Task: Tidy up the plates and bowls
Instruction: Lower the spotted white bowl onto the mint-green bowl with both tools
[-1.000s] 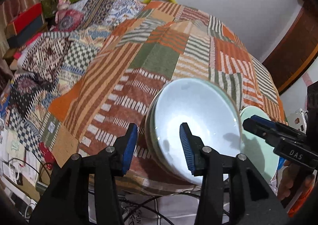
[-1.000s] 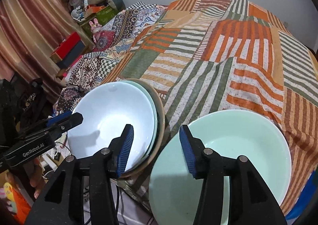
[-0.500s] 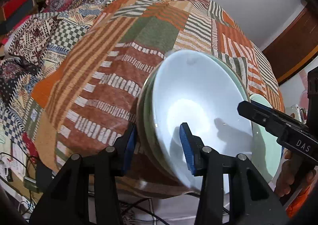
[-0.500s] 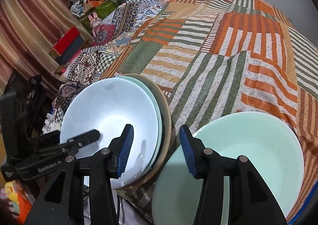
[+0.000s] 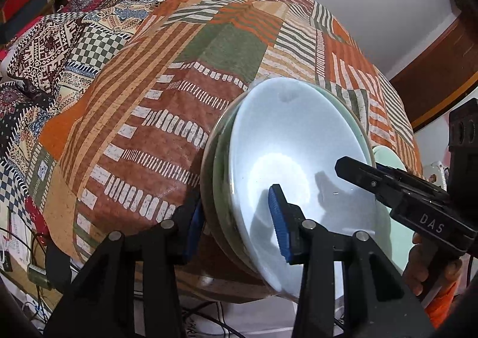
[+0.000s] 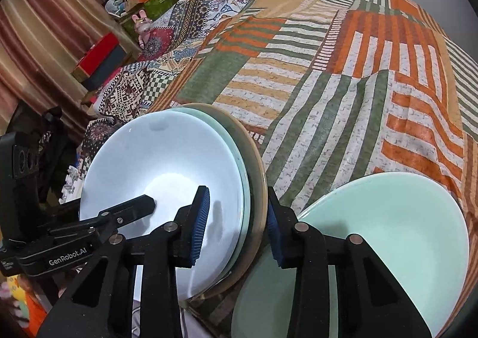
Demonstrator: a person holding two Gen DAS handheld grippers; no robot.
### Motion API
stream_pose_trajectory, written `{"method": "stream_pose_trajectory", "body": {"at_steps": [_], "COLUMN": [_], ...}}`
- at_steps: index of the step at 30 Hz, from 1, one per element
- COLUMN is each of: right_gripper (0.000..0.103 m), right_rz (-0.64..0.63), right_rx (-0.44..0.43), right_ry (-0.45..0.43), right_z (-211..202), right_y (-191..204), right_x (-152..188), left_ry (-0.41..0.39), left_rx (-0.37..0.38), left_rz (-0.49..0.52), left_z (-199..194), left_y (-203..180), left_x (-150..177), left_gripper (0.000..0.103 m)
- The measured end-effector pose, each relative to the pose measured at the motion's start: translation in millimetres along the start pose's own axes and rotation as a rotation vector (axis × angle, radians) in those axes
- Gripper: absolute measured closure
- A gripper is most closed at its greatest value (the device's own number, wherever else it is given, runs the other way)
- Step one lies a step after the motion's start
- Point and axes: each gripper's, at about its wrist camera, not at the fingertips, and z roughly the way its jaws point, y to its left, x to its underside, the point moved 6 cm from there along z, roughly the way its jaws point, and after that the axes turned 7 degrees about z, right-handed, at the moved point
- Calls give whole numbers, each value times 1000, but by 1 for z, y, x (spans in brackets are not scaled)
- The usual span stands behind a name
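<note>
Left view: your left gripper [image 5: 236, 218] straddles the stack [image 5: 286, 164] rim at the bed's [image 5: 179, 99] near edge; whether its fingers pinch is unclear, so it may slip.

Right view: your right gripper [image 6: 239, 224], fingers just closing, clamps the opposite rim; uneven lift could tip onto the green bowl [image 6: 373, 236].

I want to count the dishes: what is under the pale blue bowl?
Under the pale blue bowl two more rims show, a greenish one and a brown one. Their insides are covered, so anything between them is hidden.
</note>
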Motion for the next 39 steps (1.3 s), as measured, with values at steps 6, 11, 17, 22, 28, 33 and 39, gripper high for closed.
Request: {"method": "stream_pose_trajectory", "body": {"at_steps": [6,11,17,22,28,33,39], "right_gripper": [70,70,69,69,69,69,69], "right_rz": [-3,4,6,8,7,12,11], "right_rx": [19,27,29,22,8,-5,-14], "right_ry": [0,1,-7,-16,-46,-76,-117], "right_z": [-1,-2,-7,-12,-26,-40,-58], "right_y": [0,1,4,6,11,15,18], "right_x": [0,0,0,-1,-2,-4,-4], "left_ry": [-4,-4,-6,-29,-78,-123,-168], "left_rx": [-33,-53,-45,-43,-31,-23,-19], "left_rz": [5,16,-2,-3,-8,4,24], "left_z": [-2,-5,-10,-20,-39,-57,-74], "left_y": [-4,-6,-6,-8,-13,-20,-32], "left_x": [0,-1,1,1,-5,-10,-14], "left_gripper": [61,61,61,61,61,61,61]}}
